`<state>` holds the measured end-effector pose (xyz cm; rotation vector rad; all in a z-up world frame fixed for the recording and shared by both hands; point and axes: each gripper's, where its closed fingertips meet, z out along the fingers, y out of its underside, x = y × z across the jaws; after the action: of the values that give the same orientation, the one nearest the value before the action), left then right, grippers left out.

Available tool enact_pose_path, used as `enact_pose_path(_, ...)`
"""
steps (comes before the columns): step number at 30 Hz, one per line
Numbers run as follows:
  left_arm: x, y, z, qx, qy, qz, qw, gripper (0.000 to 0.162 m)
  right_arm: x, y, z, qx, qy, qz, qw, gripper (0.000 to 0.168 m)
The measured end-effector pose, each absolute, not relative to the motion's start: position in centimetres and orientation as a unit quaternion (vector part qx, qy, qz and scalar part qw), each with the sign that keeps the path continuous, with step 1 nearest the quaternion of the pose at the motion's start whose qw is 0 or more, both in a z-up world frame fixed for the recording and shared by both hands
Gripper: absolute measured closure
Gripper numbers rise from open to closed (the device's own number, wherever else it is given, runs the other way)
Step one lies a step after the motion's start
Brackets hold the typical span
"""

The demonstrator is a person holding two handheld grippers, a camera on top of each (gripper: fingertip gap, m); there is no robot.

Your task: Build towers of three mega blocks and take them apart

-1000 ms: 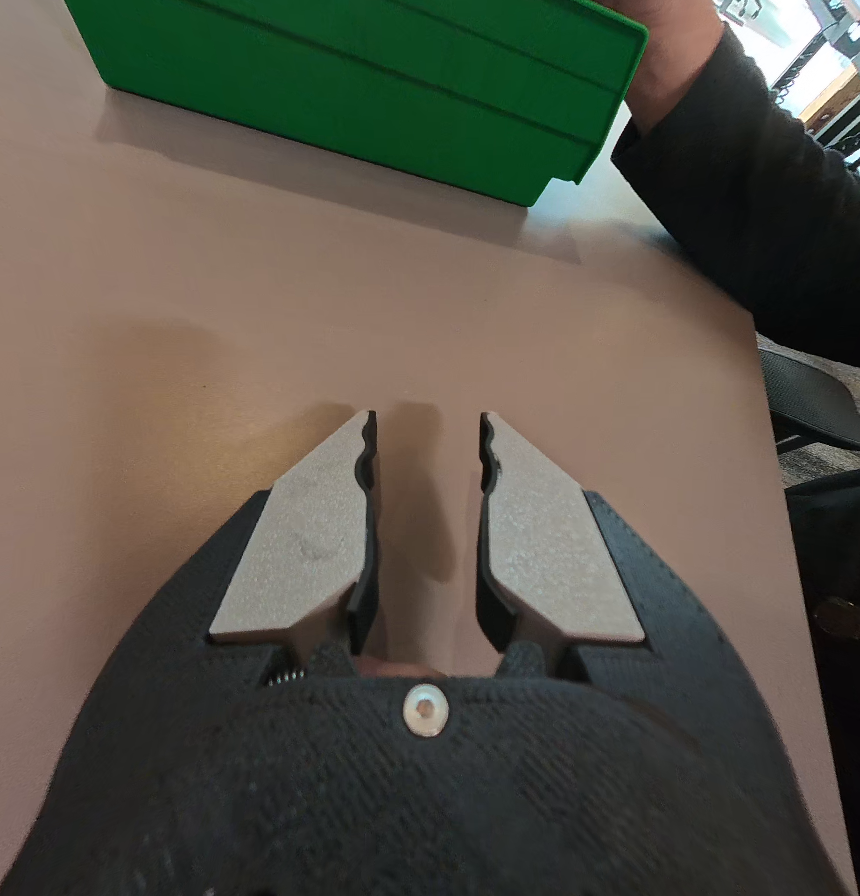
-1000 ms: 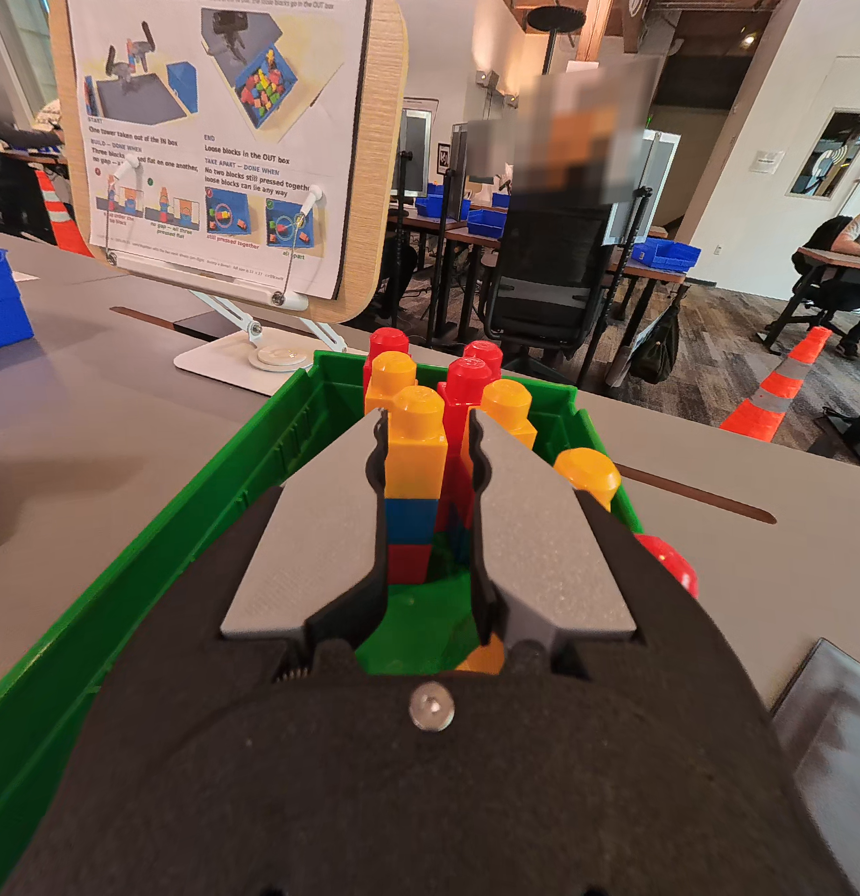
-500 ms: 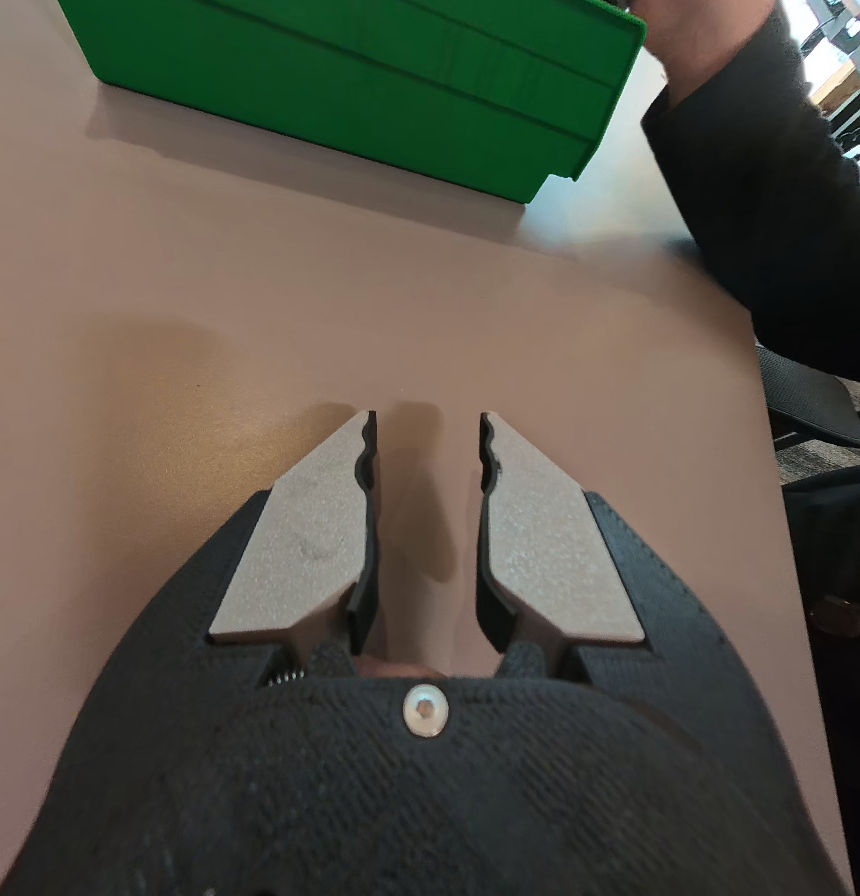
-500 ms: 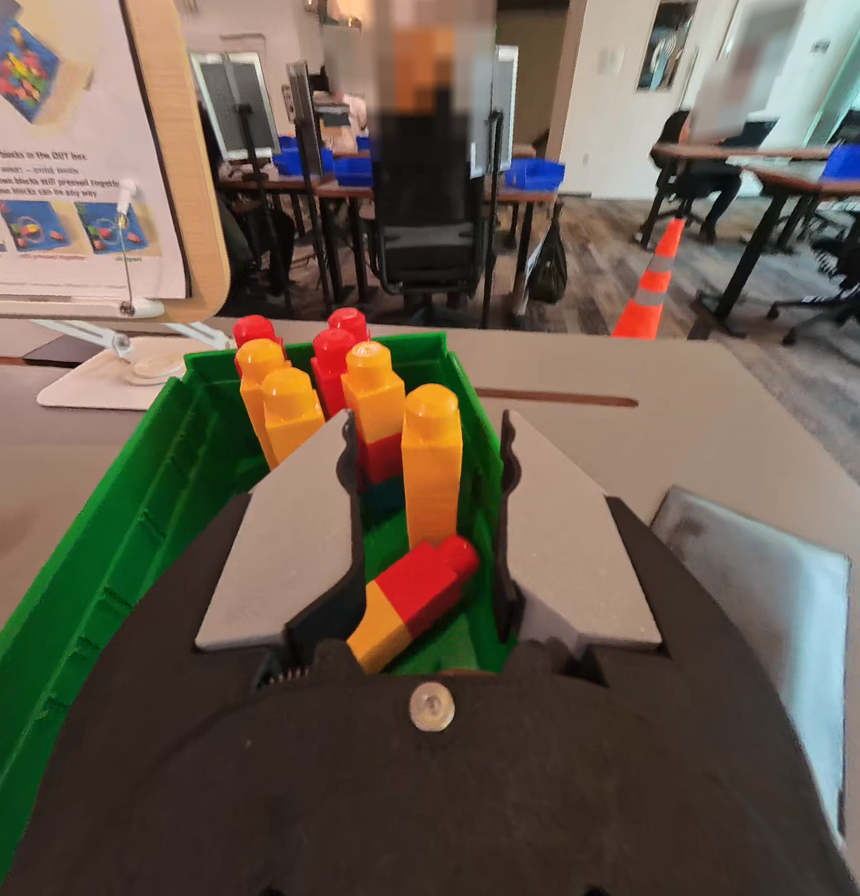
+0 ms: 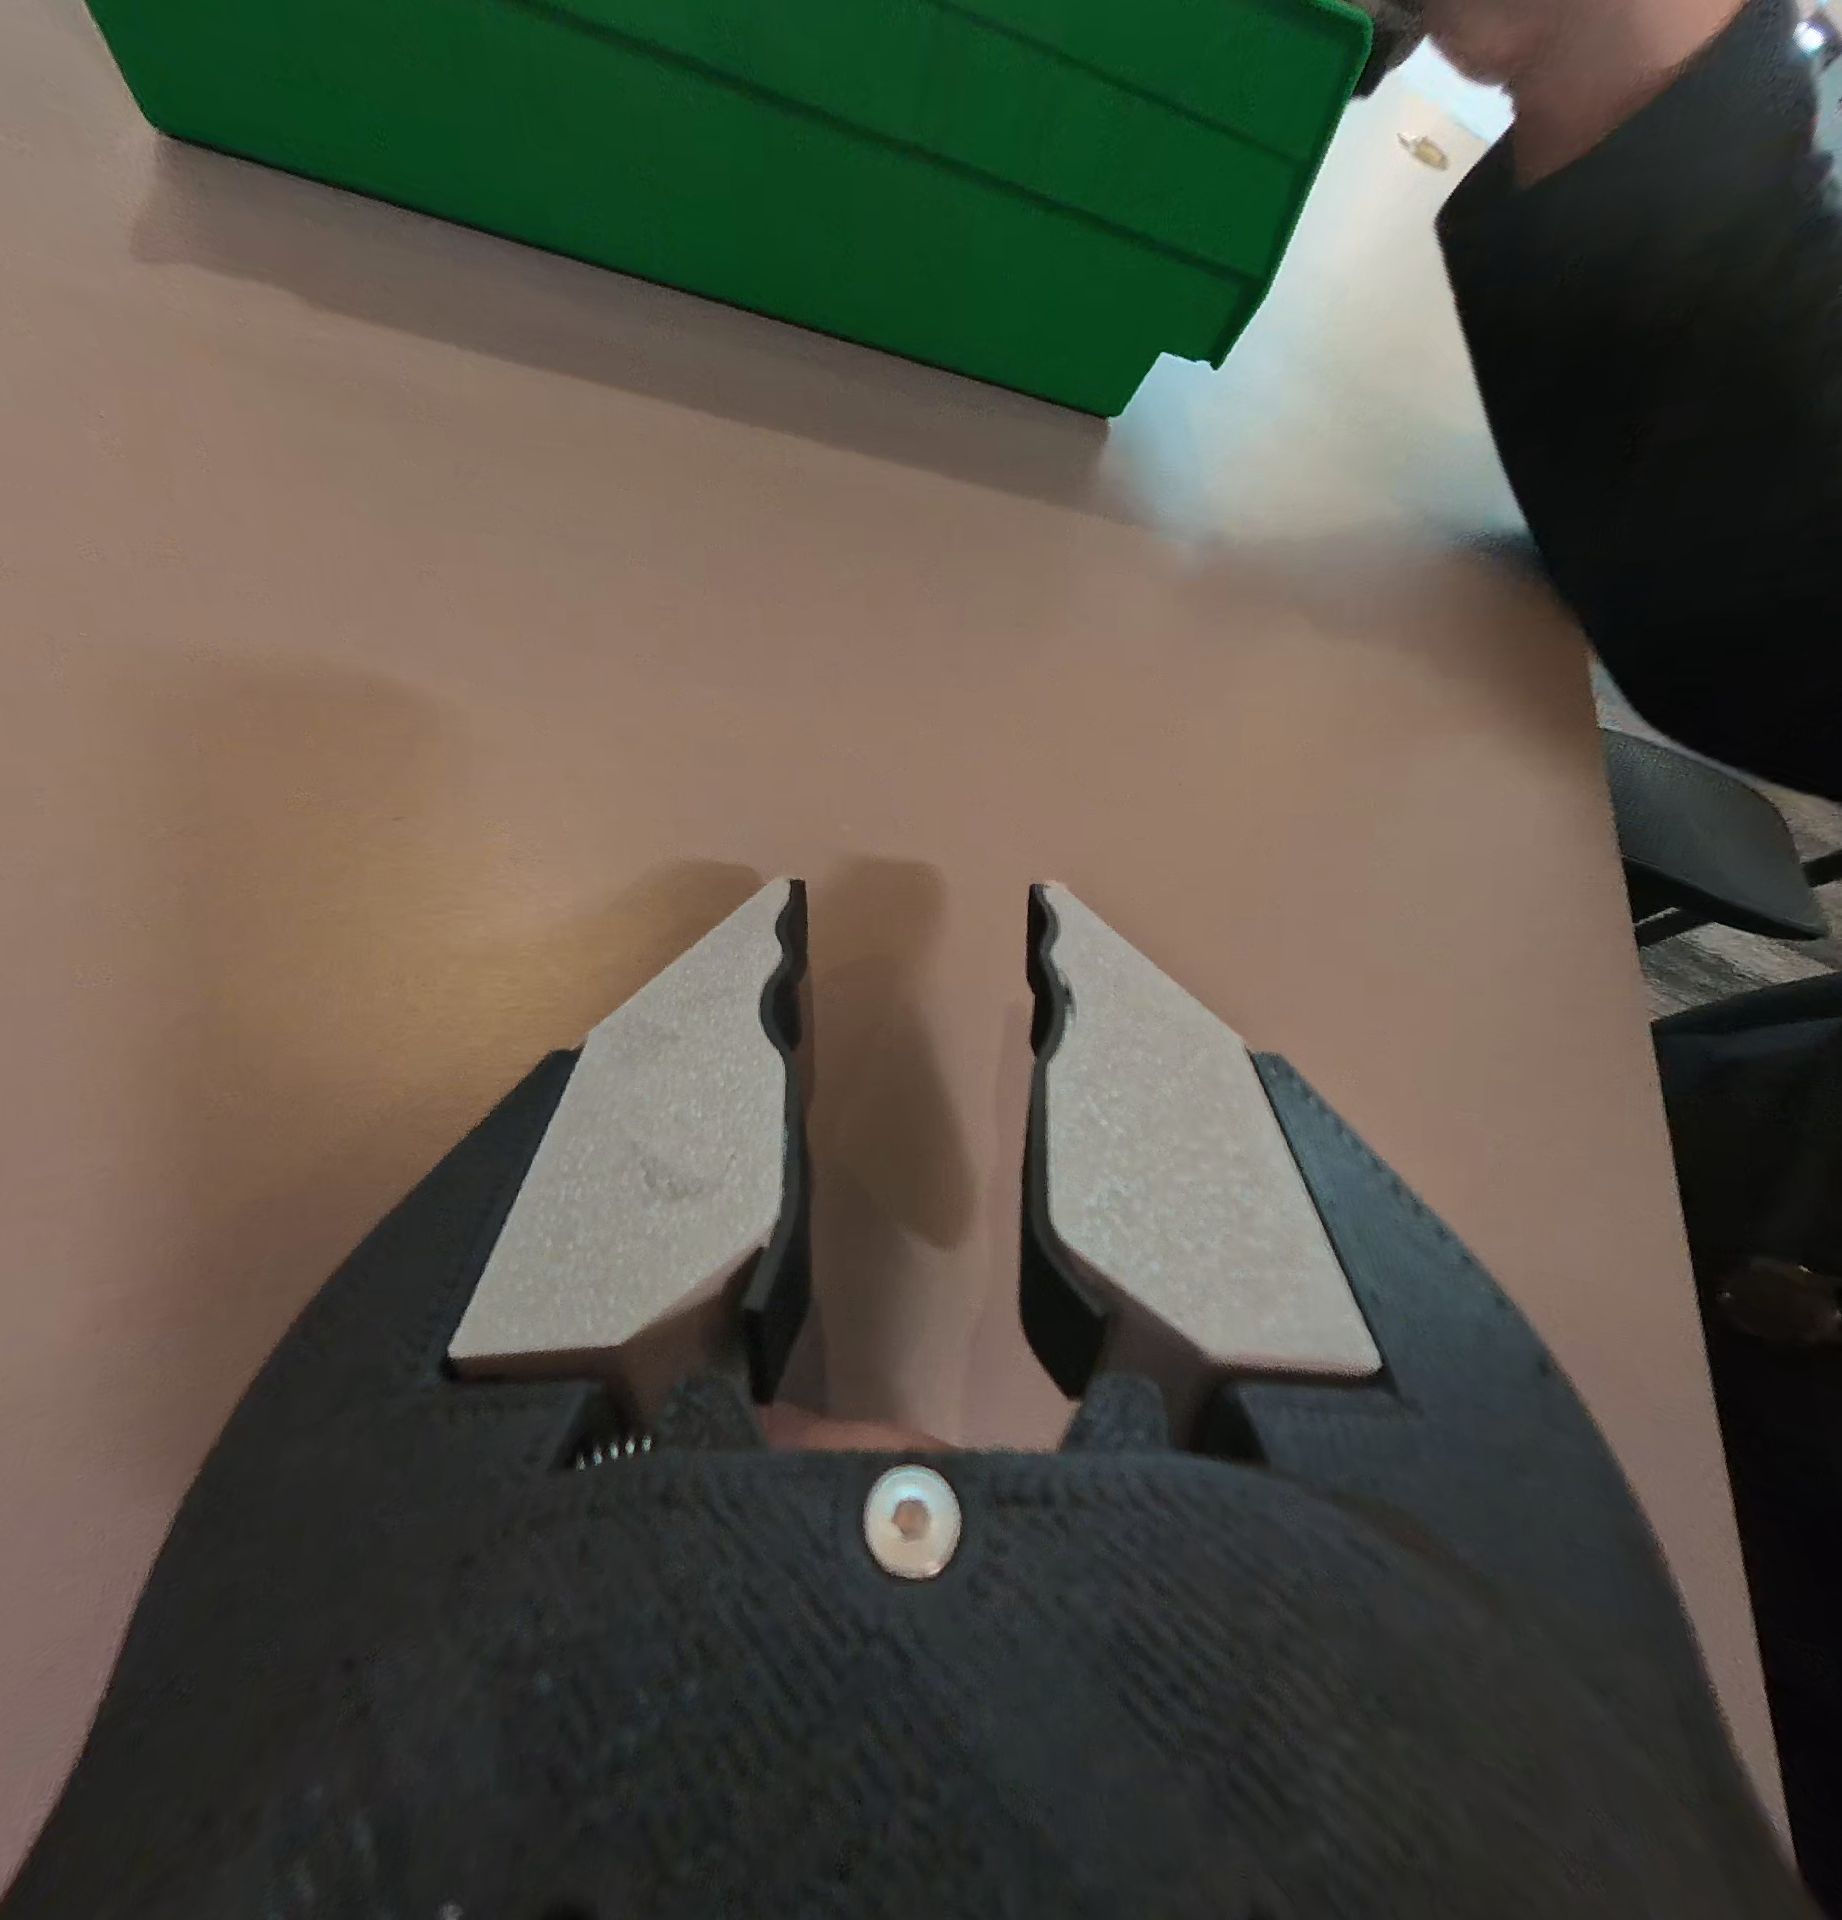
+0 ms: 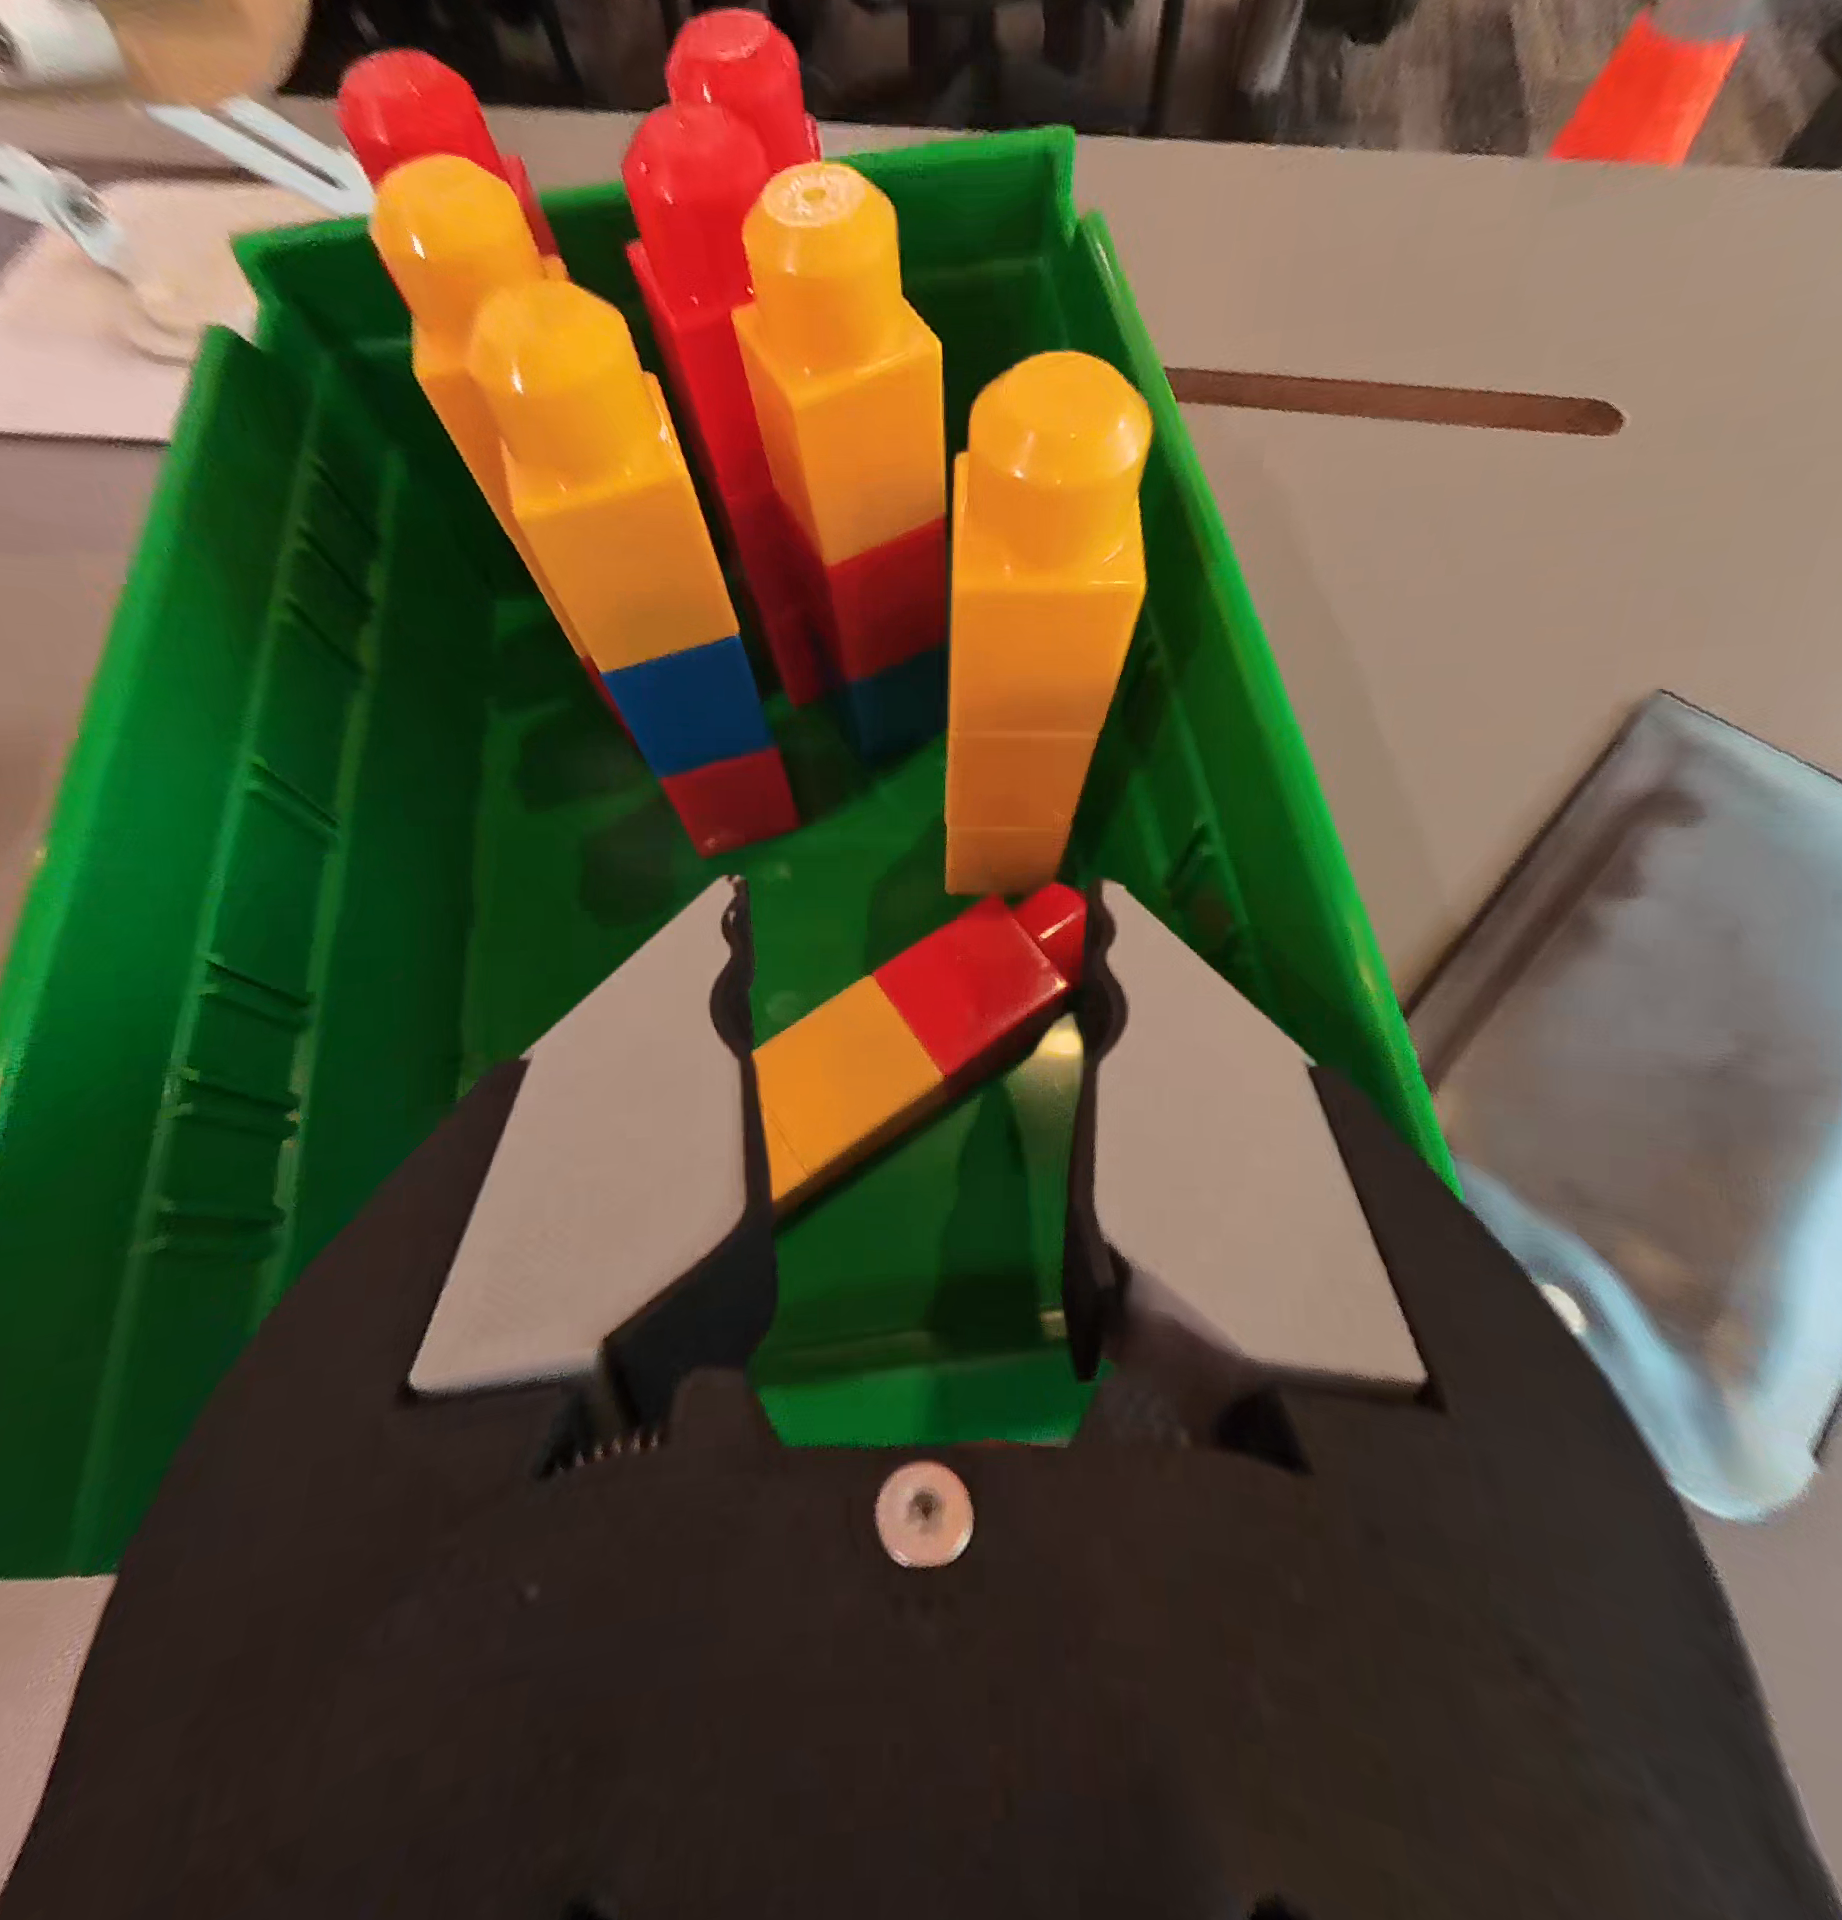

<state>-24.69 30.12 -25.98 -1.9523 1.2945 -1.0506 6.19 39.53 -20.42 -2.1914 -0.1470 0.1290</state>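
In the right wrist view, a green bin holds several upright towers of mega blocks: a yellow-blue-red one, an all-yellow one, a yellow-red-blue one and red ones behind. A yellow and red tower lies on its side on the bin floor. My right gripper hovers open above this fallen tower; its pads do not press on it. In the left wrist view, my left gripper is open and empty, low over the bare table, short of the green bin's outer wall.
A shiny dark tray lies on the table right of the bin. A slot runs in the tabletop behind it. A person's dark sleeve and a chair seat are at the table's right edge. There is about 35 cm between the tips of the two grippers.
My right gripper was shut on the yellow-blue-red tower standing in the bin, then opened and let it go. It has shifted over the fallen tower and tilted down. The left gripper has not moved.
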Motion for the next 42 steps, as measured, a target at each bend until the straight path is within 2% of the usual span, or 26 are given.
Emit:
enact_pose_path(9,-24.4,29.0,-26.6,-0.723,0.515,-0.373,0.272,0.121,6.3,39.2,-25.1,-0.955,-0.052,-0.031,0.289,0.106)
enact_pose_path(12,-24.5,29.0,-26.4,-0.722,0.507,-0.384,0.274,0.122,6.7,39.5,-26.4,-0.964,-0.04,-0.031,0.261,0.106)
enact_pose_path(15,-24.5,29.2,-26.0,-0.722,0.493,-0.401,0.273,0.122,6.7,39.7,-26.9,-0.966,-0.046,-0.025,0.255,0.12)
enact_pose_path(17,-24.6,29.4,-25.8,-0.723,0.487,-0.407,0.273,0.122,6.7,39.5,-26.7,-0.965,-0.035,-0.002,0.259,0.122)
enact_pose_path(22,-24.5,29.1,-26.0,-0.722,0.494,-0.403,0.271,0.121,5.8,38.7,-22.9,-0.94,-0.047,0.031,0.336,0.126)
enact_pose_path(28,-24.5,29.0,-26.2,-0.721,0.5,-0.396,0.269,0.122,3.6,39.5,-17.9,-0.859,-0.108,0.052,0.498,0.137)
enact_pose_path(34,-24.5,29.3,-25.9,-0.723,0.49,-0.404,0.273,0.122,2.3,41.7,-16.2,-0.779,-0.139,0.045,0.609,0.137)
enact_pose_path(42,-24.5,29.2,-25.9,-0.722,0.487,-0.41,0.27,0.122,2.5,41.8,-18.1,-0.816,-0.153,0.036,0.556,0.137)
